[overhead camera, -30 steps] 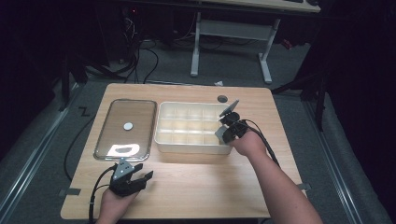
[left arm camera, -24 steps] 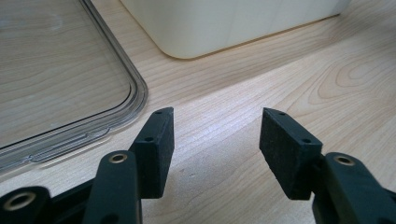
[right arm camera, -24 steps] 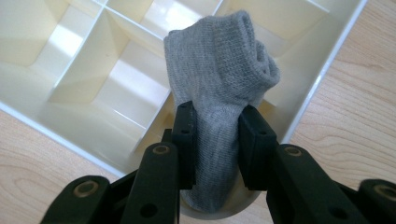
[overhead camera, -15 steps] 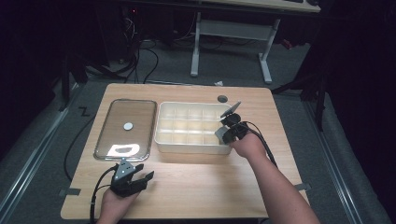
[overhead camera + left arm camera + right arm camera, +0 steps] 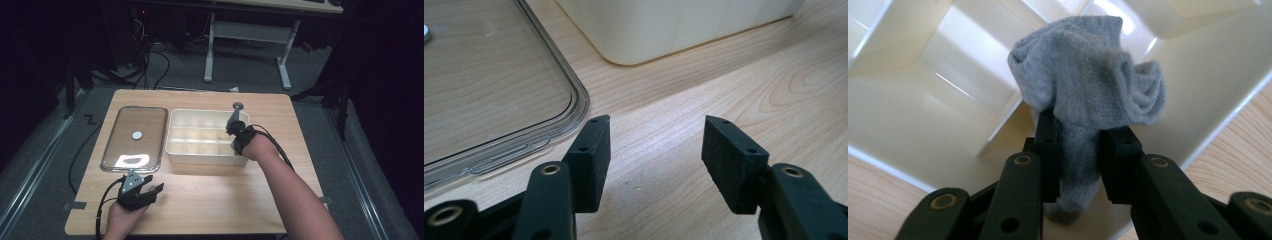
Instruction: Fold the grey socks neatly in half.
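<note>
My right gripper (image 5: 1080, 131) is shut on a crumpled grey sock (image 5: 1083, 75), and its jaws have just closed a little further on it. The sock bulges out above the pads and hangs over a compartment of the cream divided box (image 5: 908, 125). In the high view the right gripper (image 5: 233, 128) reaches into the right end of the box (image 5: 200, 152). My left gripper (image 5: 154, 183) rests on the table near the front edge, below a clear lid (image 5: 120, 125). Its pads (image 5: 591, 150) stand wide open with bare wood between them.
The clear lid (image 5: 499, 75) lies flat left of the box, with a small white disc (image 5: 137, 134) on it. A small dark round thing (image 5: 238, 105) sits on the table behind the box. A white desk frame (image 5: 250, 35) stands beyond the table.
My right hand has moved a little left and down, bringing the gripper further over the box's right compartments. The left gripper has stayed where it was.
</note>
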`<state>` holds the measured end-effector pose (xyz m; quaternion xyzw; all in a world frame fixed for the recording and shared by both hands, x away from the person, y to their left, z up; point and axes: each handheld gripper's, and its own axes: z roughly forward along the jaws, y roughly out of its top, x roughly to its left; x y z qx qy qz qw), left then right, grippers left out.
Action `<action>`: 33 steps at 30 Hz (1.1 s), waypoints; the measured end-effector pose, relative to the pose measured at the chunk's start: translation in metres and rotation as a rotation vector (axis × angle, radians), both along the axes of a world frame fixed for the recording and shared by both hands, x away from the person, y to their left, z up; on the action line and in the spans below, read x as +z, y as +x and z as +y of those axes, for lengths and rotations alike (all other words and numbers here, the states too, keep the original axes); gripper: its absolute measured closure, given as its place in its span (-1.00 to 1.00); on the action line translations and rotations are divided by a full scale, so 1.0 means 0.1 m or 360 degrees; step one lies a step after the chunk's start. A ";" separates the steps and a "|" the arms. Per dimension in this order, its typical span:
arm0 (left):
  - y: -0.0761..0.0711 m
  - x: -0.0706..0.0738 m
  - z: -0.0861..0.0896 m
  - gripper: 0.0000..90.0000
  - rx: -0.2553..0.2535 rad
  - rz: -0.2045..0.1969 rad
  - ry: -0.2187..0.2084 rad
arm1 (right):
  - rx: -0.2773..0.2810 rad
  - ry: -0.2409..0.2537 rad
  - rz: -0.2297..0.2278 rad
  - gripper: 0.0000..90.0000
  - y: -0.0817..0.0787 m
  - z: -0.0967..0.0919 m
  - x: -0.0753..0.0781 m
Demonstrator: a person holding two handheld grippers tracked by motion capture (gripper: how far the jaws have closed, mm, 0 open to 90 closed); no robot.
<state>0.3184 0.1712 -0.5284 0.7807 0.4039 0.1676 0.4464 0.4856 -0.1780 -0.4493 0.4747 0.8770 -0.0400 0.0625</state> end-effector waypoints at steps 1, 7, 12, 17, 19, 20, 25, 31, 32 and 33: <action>0.00 0.00 0.00 0.02 0.0001 -0.0002 0.0002 | -0.0004 0.0003 0.0011 0.64 0.01 0.00 0.00; 0.00 0.00 -0.02 0.02 -0.0003 -0.0002 0.0002 | -0.0004 0.0008 0.0018 0.65 0.01 -0.01 -0.03; 0.00 -0.01 -0.03 0.02 -0.0010 0.0000 0.0006 | -0.0038 0.0012 0.0013 0.64 0.00 0.00 -0.05; 0.00 -0.02 -0.03 0.02 -0.0013 0.0007 0.0009 | -0.0055 0.0049 0.0002 0.64 0.00 -0.05 -0.07; 0.00 -0.02 -0.03 0.02 -0.0012 0.0006 0.0011 | -0.0076 0.0077 -0.0012 0.63 0.00 -0.07 -0.08; 0.00 -0.02 -0.03 0.02 -0.0013 0.0005 0.0009 | -0.0089 0.0092 -0.0011 0.63 -0.01 -0.08 -0.09; 0.00 -0.02 -0.04 0.02 -0.0018 0.0008 0.0016 | -0.0103 0.0152 -0.0030 0.63 -0.03 -0.13 -0.11; -0.01 -0.02 -0.05 0.02 -0.0020 0.0009 0.0016 | -0.0100 0.0182 -0.0033 0.62 -0.03 -0.15 -0.12; -0.01 -0.02 -0.05 0.02 -0.0021 0.0010 0.0016 | -0.0096 0.0183 -0.0034 0.61 -0.03 -0.15 -0.12; -0.01 -0.02 -0.05 0.02 -0.0020 0.0010 0.0016 | -0.0104 0.0180 -0.0037 0.60 -0.04 -0.14 -0.13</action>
